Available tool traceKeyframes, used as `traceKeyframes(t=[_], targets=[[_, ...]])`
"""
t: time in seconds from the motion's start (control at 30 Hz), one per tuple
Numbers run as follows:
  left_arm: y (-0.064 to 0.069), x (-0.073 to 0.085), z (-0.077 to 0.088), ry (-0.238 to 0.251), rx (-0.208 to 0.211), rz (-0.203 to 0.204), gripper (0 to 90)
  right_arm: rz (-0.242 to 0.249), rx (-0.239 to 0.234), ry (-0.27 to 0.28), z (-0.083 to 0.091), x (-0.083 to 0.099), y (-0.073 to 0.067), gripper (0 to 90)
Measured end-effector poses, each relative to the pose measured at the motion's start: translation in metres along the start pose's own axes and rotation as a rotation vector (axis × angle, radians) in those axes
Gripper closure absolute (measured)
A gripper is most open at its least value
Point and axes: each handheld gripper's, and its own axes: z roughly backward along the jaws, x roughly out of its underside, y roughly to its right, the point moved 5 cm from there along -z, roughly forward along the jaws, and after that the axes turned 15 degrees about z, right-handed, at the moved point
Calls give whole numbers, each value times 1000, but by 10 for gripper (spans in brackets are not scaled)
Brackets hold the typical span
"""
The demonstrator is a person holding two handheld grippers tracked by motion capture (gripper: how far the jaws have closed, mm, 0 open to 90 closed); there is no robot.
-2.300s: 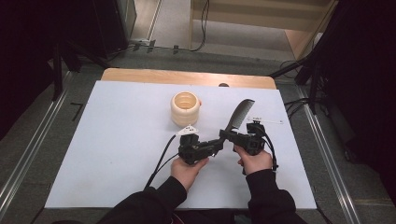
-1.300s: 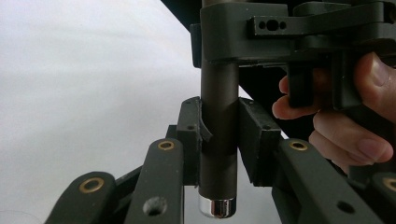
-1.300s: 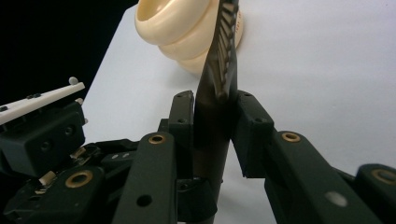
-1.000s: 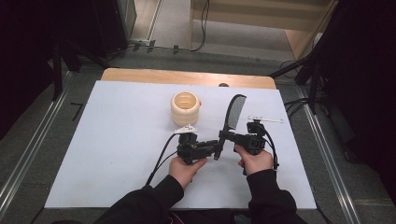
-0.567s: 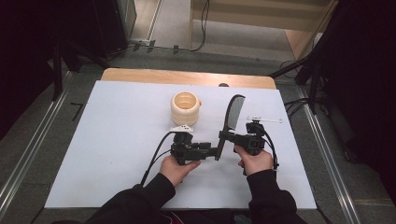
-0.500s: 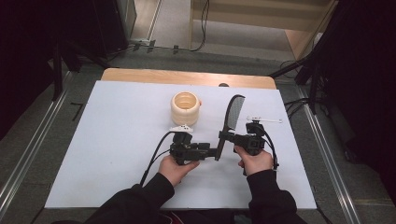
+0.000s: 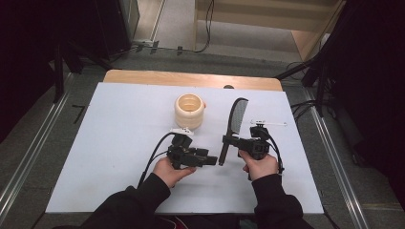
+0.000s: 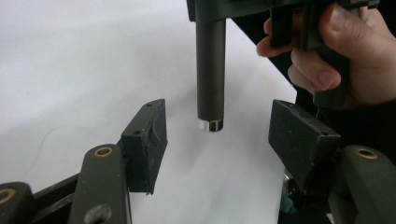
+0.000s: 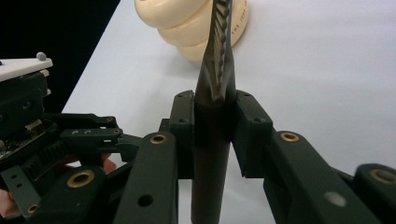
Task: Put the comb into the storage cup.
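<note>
Near the front of the white table [image 7: 119, 143], the right hand-held gripper [image 7: 232, 142] clamps the handle of a dark comb [image 7: 235, 123], whose toothed end points away toward a cream ribbed jar [image 7: 189, 110] (just left of the comb's far end). The left hand-held gripper [image 7: 213, 161] has just been opening; its jaws stand wide, either side of the handle's tip without touching it.
</note>
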Motion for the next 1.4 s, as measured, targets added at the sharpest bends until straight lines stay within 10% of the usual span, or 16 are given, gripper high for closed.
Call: traceKeyframes(t=[0.63, 1.4], targets=[[-15, 3, 41, -102, -72, -55, 345, 22, -10, 10, 1, 0, -1, 697], [-28, 18, 81, -101, -132, -74, 331, 48, -13, 51, 5, -8, -3, 696]])
